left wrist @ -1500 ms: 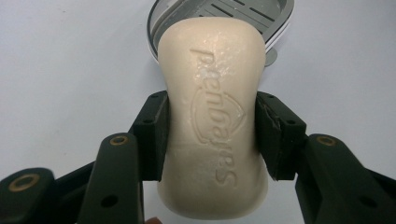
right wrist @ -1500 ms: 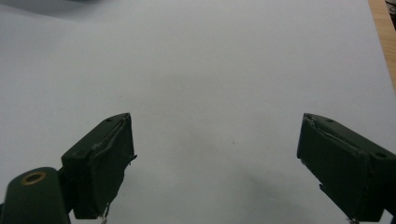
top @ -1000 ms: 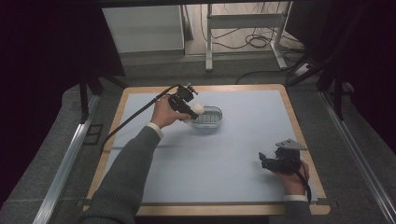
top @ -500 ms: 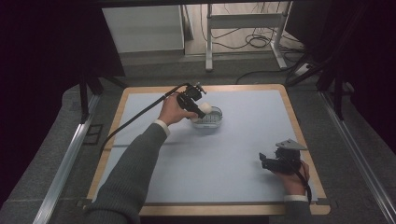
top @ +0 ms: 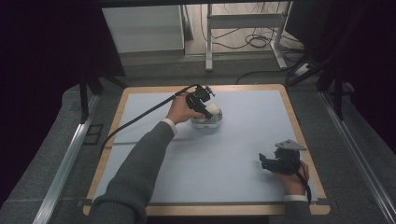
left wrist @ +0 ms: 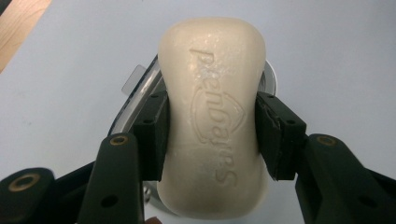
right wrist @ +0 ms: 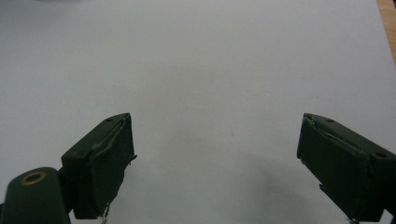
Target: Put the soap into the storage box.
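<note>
A cream bar of soap (left wrist: 212, 116) with raised lettering sits between the two black jaws of my left gripper (left wrist: 212, 135), which is shut on its sides. In the high view that gripper (top: 208, 110) holds the soap (top: 213, 109) just above a small clear dish (top: 208, 122) at the middle back of the pale blue mat. The dish's rim (left wrist: 140, 88) peeks out behind the soap. My right gripper (top: 262, 162) rests near the mat's front right corner; its jaws stand wide open (right wrist: 215, 163) over bare mat.
The pale blue mat (top: 233, 154) lies on a wooden-edged table (top: 303, 135). A black cable (top: 140, 116) trails left from the left gripper. Metal rails run along both table sides, and a stand with cables is beyond the far edge.
The left hand has carried the soap to the right and a little farther back, over the dish. The right gripper has stayed put.
</note>
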`<state>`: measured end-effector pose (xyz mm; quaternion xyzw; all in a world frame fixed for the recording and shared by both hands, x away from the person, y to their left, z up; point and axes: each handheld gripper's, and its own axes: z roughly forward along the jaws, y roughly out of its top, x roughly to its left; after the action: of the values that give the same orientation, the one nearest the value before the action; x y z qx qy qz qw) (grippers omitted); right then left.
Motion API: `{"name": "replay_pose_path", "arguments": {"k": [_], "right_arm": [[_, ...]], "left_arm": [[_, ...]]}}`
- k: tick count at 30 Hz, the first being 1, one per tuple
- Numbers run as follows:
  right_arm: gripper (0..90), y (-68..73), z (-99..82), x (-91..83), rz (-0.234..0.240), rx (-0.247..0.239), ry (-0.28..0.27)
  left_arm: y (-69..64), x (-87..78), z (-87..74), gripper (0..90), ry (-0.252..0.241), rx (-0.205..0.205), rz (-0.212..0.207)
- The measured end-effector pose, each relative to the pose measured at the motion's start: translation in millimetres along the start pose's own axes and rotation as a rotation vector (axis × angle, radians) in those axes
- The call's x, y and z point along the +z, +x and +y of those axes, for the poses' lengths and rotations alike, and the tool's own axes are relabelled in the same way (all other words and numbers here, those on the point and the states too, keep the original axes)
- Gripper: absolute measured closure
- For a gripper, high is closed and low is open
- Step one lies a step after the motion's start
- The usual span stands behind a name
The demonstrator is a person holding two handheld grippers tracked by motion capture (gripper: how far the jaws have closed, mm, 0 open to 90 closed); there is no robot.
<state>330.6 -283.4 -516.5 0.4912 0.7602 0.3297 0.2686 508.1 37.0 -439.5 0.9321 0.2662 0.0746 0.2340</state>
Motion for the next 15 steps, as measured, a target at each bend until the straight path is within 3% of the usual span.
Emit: {"name": "replay_pose_path", "arguments": {"k": [9,15], "right_arm": [[10.7,-1.6,-1.9,-0.7,-0.008,0.003,0.005],[10.7,-0.5,-2.1,-0.3,-0.007,0.000,0.007]], "left_arm": [[3.0,12.4,1.0,49.4,0.024,0.020,-0.009],[3.4,15.2,-1.8,49.4,0.028,0.010,-0.016]]}}
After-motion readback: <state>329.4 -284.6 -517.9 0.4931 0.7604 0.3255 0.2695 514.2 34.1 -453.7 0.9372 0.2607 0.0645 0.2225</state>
